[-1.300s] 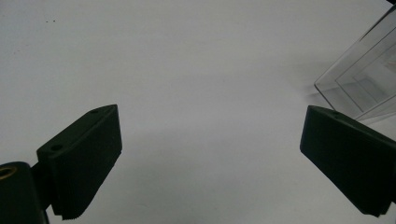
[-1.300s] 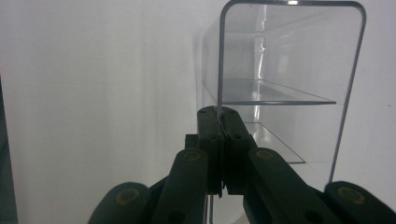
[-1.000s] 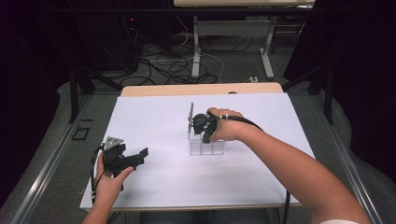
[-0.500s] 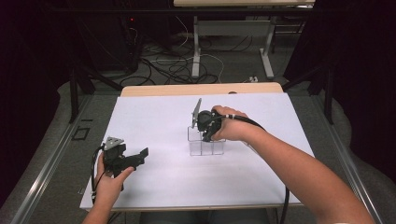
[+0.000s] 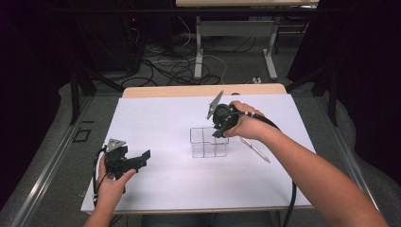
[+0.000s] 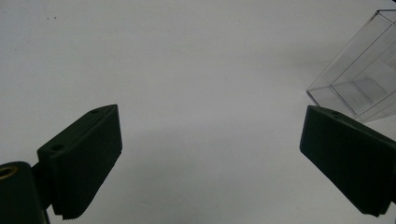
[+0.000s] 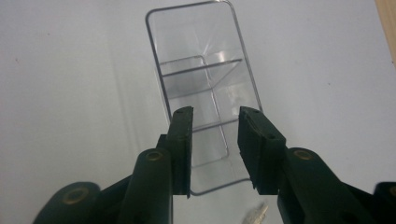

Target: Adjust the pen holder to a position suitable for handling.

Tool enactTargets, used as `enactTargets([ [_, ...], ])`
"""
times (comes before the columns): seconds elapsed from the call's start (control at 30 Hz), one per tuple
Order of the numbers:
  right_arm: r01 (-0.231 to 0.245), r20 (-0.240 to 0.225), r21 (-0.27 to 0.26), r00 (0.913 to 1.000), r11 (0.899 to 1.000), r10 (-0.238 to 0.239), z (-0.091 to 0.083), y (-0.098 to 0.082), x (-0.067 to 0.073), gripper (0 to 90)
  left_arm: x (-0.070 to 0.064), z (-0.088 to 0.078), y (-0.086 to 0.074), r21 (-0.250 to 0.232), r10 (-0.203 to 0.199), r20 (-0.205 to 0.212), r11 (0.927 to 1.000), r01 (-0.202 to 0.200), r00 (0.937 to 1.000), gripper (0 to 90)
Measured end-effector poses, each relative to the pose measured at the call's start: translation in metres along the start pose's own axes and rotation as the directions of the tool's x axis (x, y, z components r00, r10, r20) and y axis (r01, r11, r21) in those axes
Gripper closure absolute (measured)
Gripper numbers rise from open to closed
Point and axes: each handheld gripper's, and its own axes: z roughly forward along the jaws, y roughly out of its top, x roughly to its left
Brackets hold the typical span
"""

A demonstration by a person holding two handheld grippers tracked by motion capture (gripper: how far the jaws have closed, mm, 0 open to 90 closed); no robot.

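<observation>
A clear plastic box (image 5: 208,142) with several compartments stands mid-table on the white sheet (image 5: 156,118). My right gripper (image 5: 219,132) hovers at its far right corner, pointing down. In the right gripper view the jaws (image 7: 212,140) are apart over the near end of the box (image 7: 201,79); they have just been opening and press on nothing. A thin silvery pen-like object (image 5: 255,149) lies right of the box. My left gripper (image 5: 141,161) rests near the front left, open wide and empty (image 6: 210,140), with the box (image 6: 359,79) off to its upper right.
The wooden table edge (image 5: 203,90) runs along the back of the sheet. Beyond it are cables (image 5: 179,66) on the floor and another table's legs (image 5: 198,52). Metal rails (image 5: 52,170) flank both sides of the table.
My right gripper has risen off the box and shifted right and back, with its jaws spreading. The silvery object beside the box has come into sight. The left hand stayed still.
</observation>
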Motion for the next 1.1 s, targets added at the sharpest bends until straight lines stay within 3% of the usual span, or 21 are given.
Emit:
enactTargets([
  [0.13,-0.05,0.014,-0.022,0.9986,0.998,0.051,-0.004,-0.012,-0.007,58.1,0.0,0.0,0.0,0.0,0.003,-0.001,1.0,-0.003,1.0,6.0],
  [0.2,-0.065,0.054,-0.002,0.9965,0.998,0.065,-0.008,-0.017,-0.009,55.5,0.0,0.0,0.0,0.0,0.003,-0.001,1.0,-0.003,1.0,6.0],
  [0.27,-0.106,0.055,0.009,0.993,0.994,0.105,-0.013,-0.022,-0.01,54.4,0.0,0.0,0.0,0.001,0.004,-0.001,1.0,-0.004,1.0,6.0],
  [0.3,-0.126,0.063,-0.028,0.9899,0.992,0.127,-0.012,-0.025,-0.011,52.2,0.0,0.0,0.0,0.002,0.003,-0.003,1.0,-0.003,1.0,6.0],
  [0.43,-0.203,0.075,-0.043,0.9756,0.978,0.206,-0.017,-0.037,-0.014,45.9,-0.001,0.0,0.0,0.006,0.002,-0.002,1.0,-0.002,1.0,6.1],
  [0.6,-0.256,0.107,-0.042,0.96,0.966,0.259,-0.019,-0.055,-0.018,41.9,-0.001,0.0,0.0,0.005,0.002,-0.003,1.0,-0.002,1.0,6.1],
  [0.63,-0.301,0.11,-0.037,0.9467,0.953,0.303,-0.02,-0.058,-0.017,40.5,-0.001,0.0,0.0,0.005,0.001,-0.004,1.0,-0.001,1.0,6.1],
  [0.67,-0.288,0.12,-0.043,0.949,0.957,0.291,-0.02,-0.062,-0.019,38.8,-0.001,0.0,0.0,0.005,0.001,-0.004,1.0,-0.001,1.0,6.1],
  [0.7,-0.326,0.124,-0.043,0.9364,0.945,0.328,-0.02,-0.066,-0.018,36.9,-0.001,0.0,0.0,0.003,0.001,-0.004,1.0,-0.001,1.0,6.1],
  [0.73,-0.329,0.128,-0.041,0.9348,0.944,0.331,-0.02,-0.07,-0.021,35.2,-0.001,0.001,0.0,0.003,0.001,-0.006,1.0,-0.001,1.0,6.1],
  [0.77,-0.356,0.137,-0.042,0.9234,0.933,0.359,-0.02,-0.073,-0.021,34.2,-0.001,0.001,0.0,0.004,0.001,-0.006,1.0,-0.001,1.0,6.1],
  [0.93,-0.435,0.163,-0.034,0.886,0.9,0.434,-0.018,-0.091,-0.025,25.0,-0.002,0.001,0.0,0.007,0.001,-0.006,1.0,0.0,1.0,6.1],
  [1.07,-0.504,0.188,-0.044,0.844,0.863,0.503,-0.012,-0.105,-0.026,18.9,-0.003,0.002,0.0,0.005,0.001,-0.006,1.0,-0.001,1.0,6.1],
  [1.1,-0.513,0.19,-0.039,0.8391,0.858,0.51,-0.012,-0.109,-0.026,18.3,-0.003,0.002,0.0,0.005,0.004,-0.005,1.0,-0.004,1.0,6.1],
])
